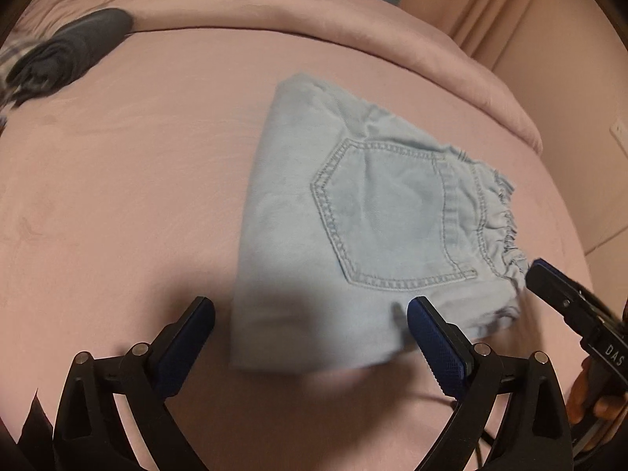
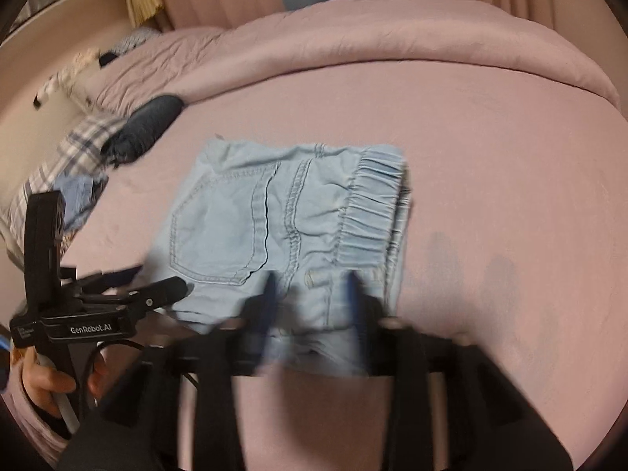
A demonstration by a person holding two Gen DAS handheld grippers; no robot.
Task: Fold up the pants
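Light blue denim pants (image 1: 373, 212) lie folded into a compact rectangle on the pink bed sheet (image 1: 117, 196), back pocket up, elastic waistband at the right. My left gripper (image 1: 310, 306) is open wide, low over the sheet, with the pants' near left corner between its blue pads, untouched. In the right wrist view the same pants (image 2: 274, 216) lie just ahead, and my right gripper (image 2: 312, 294), blurred, stands open over their near edge by the waistband. The right gripper's tip (image 1: 549, 278) also shows beside the waistband; the left gripper (image 2: 157, 278) shows at the pants' left.
A dark rolled garment (image 2: 145, 129) and plaid cloth (image 2: 70, 149) lie at the far left of the bed. A bunched pink duvet (image 1: 314, 19) runs along the far side. The bed edge drops off at the right, near the wall (image 1: 569, 78). A hand (image 2: 43, 384) holds the left gripper's handle.
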